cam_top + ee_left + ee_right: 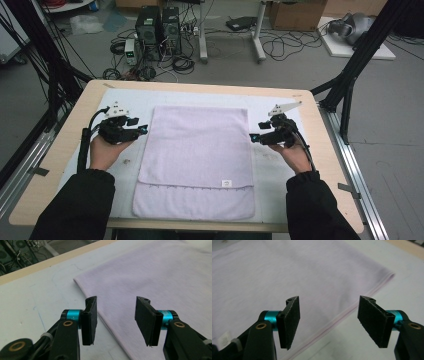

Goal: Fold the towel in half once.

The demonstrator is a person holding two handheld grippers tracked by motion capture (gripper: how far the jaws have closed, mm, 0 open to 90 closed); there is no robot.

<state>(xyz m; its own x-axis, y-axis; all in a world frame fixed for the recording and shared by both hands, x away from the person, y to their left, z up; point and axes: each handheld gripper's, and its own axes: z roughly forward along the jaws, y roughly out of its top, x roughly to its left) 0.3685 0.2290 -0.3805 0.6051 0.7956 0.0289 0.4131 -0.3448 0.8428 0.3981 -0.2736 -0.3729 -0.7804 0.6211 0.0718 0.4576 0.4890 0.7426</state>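
From the high view, we see a pale lilac towel (197,160) lying flat on the white mat (280,200) that covers the table (332,180), folded so its upper layer ends short of the near edge, with a small white label (226,183) near that fold. Our left gripper (134,131) sits just off the towel's left edge and our right gripper (259,137) just off its right edge, both pointing inward at the cloth, neither touching it.

In the left gripper view, the left gripper (116,317) has its jaws standing about halfway apart with nothing between them. Below and beyond them runs the towel's (155,277) folded edge, and its far corner lies on the mat (37,297) with the table's wooden rim (50,262) behind.

In the right gripper view, the right gripper (334,321) has its jaws spread wide and empty. The towel's (294,272) layered edge runs diagonally beneath the gap, the cloth to the left, bare mat (407,287) to the right, and the label (223,338) shows at the lower left.
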